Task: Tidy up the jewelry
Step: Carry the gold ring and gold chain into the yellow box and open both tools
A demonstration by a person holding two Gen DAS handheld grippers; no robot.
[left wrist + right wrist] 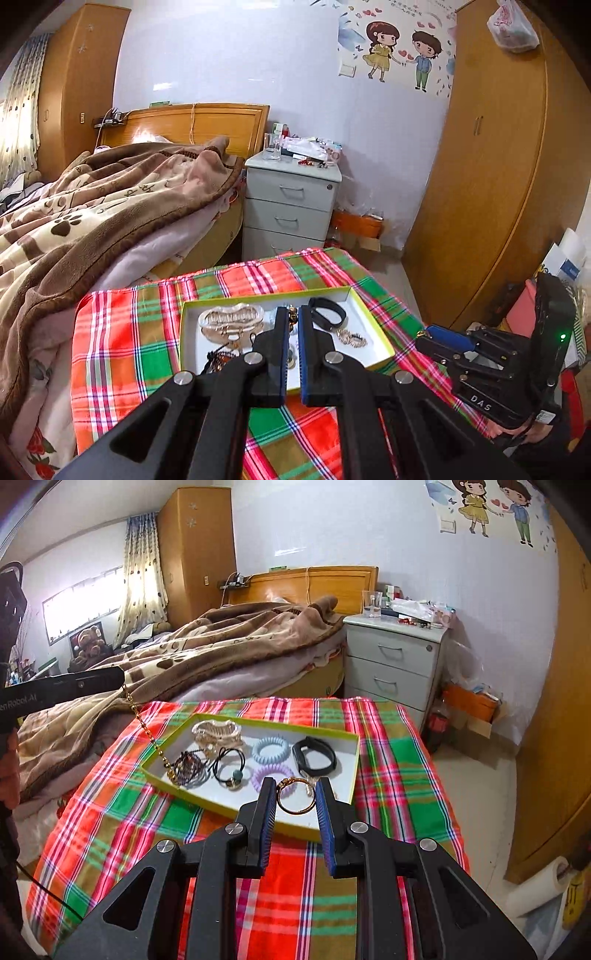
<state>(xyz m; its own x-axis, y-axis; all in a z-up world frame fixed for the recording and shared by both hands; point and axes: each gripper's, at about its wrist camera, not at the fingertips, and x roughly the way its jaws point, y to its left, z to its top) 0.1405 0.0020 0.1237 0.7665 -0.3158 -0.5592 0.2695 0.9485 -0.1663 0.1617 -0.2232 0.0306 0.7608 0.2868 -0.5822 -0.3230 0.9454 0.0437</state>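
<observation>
Jewelry mostly sits in your tray [334, 734] already; your left gripper [293, 314] fingers clamp the gold chain [147, 731], your right gripper [295, 794] fingers stand apart around a gold bangle [295, 797].

A shiny gold metal bangle [295, 797] sits between the right gripper's [295, 805] ribbed blue pads [325, 812]. Ahead, a matt white cardboard tray [334, 738] rests on woven plaid cloth [399, 775].

In the left wrist view, the left tool [293, 349] hides the middle of the white tray [373, 325] and most of the gold chain [291, 317] pinched there. The small clutter on the nightstand [291, 192] is too small to tell.
</observation>
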